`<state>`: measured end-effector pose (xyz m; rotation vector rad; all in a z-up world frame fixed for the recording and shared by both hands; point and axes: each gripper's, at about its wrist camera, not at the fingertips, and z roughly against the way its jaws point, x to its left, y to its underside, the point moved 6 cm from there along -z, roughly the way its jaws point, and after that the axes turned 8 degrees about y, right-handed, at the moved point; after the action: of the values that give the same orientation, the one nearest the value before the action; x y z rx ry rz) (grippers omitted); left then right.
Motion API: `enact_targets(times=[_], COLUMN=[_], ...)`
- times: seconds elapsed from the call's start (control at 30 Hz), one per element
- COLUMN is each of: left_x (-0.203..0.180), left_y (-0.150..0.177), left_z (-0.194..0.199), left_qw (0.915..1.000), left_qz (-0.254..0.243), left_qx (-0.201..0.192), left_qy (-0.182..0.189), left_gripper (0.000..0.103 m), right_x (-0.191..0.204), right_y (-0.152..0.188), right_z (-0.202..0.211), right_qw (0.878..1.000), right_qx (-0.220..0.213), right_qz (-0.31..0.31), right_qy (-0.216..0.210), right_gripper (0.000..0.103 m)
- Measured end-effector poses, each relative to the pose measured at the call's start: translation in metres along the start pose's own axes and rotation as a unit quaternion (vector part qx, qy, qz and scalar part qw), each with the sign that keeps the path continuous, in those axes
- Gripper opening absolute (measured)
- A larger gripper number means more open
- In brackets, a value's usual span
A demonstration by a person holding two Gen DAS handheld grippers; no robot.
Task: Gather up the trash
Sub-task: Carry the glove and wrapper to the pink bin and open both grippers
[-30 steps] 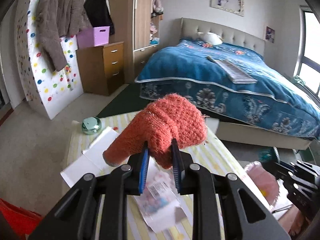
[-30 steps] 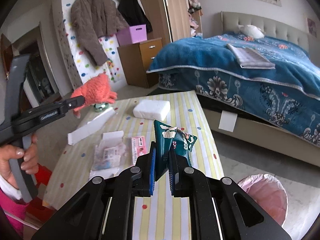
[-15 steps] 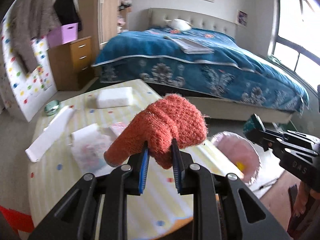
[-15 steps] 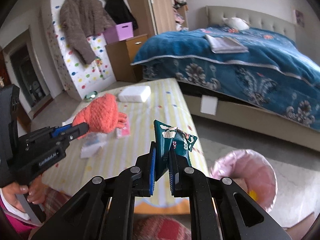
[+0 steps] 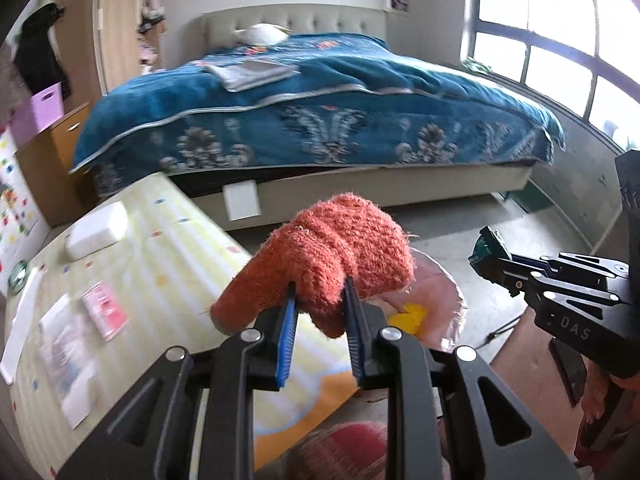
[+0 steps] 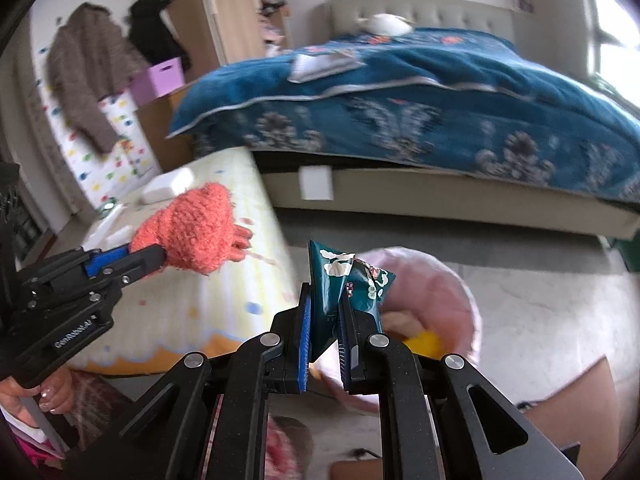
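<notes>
The left tongs (image 5: 320,312) are clamped on a fuzzy orange glove (image 5: 332,252), its knitted bulk bunched above the blue ribbed pads and one stubby finger of it drooping off to the left. The glove hangs in the air past the near edge of the low table (image 5: 168,240), in front of the pink bin (image 5: 444,292) that sits on the floor just to the right of the table.

The right tongs (image 6: 324,320) are clamped on a crumpled teal wrapper (image 6: 344,280), a glossy foil packet printed with white and pink shapes, which stands up stiffly between the pads in sharp creased peaks. It too is held in the air, over the near left part of the bin, and something yellow (image 6: 424,340) lies inside the bin's soft, thin pink liner. Seen from the left side, the right tongs reach in from the far right with only a teal corner of the wrapper showing at their tip.

The table wears a pale yellow striped cloth with small coloured dots and a scalloped orange hem. On it lie a white rectangular block (image 5: 96,230) near the far side, a small pink packet (image 5: 106,312) and some flat clear and white papers (image 5: 68,360). Beyond stands a bed (image 5: 320,112) under a thick blue quilt patterned with pale floral motifs. A hand (image 6: 48,396) grips the left tongs' handle.
</notes>
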<state>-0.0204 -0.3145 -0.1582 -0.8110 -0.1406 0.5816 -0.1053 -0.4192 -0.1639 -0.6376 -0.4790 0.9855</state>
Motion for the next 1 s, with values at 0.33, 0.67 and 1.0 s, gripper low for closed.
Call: enact_targets(times=[0.33,0.67,1.0], left_x=[-0.02,-0.01,-0.018], left_y=[-0.015,-0.025,-0.033], left_z=[-0.059,-0.097,-0.098], left_qw=[0.9994,0.9987,0.9984], left_qz=[-0.008,0.0,-0.013], left_qx=[0.031,0.05,0.048], left_qy=[0.011,0.011,0.027], left_gripper=[0.022,0.022,0.067], right_x=[-0.047,-0.055,-0.068], right_y=[0.0,-0.008,-0.011], right_z=[-0.046,-0.087,-0.066], right_qw=[0.999,0.998,0.998], right_qx=[0.032,0.054,0.024], right_qz=[-0.022,-0.032,-0.061], right_qy=[0.012,0.008,0.025], right_gripper=[0.016,0.038,0.051])
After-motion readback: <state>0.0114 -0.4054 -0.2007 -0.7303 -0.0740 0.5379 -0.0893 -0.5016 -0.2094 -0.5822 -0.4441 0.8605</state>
